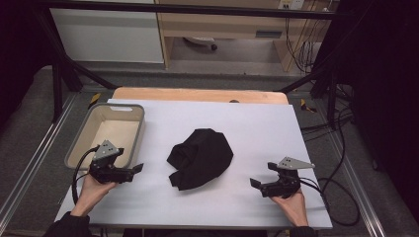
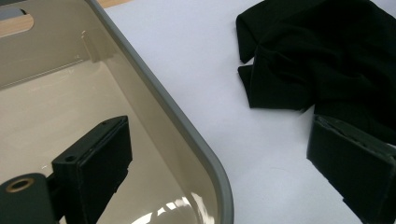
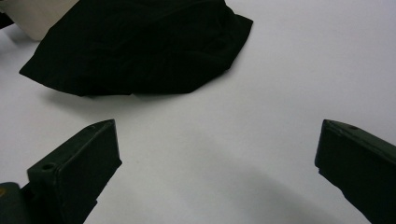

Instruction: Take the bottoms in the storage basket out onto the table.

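Black cloth [image 1: 201, 158] lies in a crumpled heap in the middle of the white table [image 1: 257, 128], w/ folds and a floppy corner at its left. It sits btwn the two grippers and touches neither.

The left gripper [image 1: 133, 170] is at the table's left, held by the left hand [image 1: 94, 190]. It sits at the near right corner of the grey bin [image 1: 141, 123]. Its jaws are wide apart w/ nothing btwn them. In the left gripper view one jaw hangs over the inside of the bin [image 2: 187, 126], and the other is over the table, just next to the edge of the cloth [image 2: 317, 56].

The right gripper [image 1: 257, 183] is at the table's right, held by the right hand [image 1: 292, 205]. Its jaws are wide apart too, w/ nothing in them. In the right gripper view the cloth [image 3: 135, 46] lies ahead of the jaws, w/ bare table in front.

The bin is tan inside. It stands at the table's left, near the cloth but apart from it.
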Demonstrator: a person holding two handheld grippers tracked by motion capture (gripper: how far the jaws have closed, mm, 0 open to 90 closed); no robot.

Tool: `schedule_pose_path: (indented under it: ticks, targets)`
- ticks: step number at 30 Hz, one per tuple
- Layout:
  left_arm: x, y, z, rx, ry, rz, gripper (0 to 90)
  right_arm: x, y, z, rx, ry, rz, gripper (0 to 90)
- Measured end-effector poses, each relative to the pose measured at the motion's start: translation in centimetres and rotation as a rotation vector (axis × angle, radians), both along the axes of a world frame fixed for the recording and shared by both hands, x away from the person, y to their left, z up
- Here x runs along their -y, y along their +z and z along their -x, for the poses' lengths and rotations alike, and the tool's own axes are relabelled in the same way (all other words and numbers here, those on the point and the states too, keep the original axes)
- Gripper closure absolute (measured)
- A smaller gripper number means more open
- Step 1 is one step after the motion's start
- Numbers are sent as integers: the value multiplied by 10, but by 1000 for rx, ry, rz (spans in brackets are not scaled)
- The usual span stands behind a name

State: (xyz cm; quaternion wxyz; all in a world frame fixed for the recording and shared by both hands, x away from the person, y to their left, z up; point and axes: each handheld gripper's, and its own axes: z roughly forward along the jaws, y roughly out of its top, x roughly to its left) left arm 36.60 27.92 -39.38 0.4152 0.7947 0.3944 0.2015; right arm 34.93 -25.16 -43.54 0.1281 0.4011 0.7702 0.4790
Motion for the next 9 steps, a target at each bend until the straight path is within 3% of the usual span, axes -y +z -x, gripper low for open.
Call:
schedule_pose_path:
  ticks: [9]
  targets:
    - [0, 0, 0, -4, -4, 0, 64, 0, 0, 0, 1, 0, -2, 6]
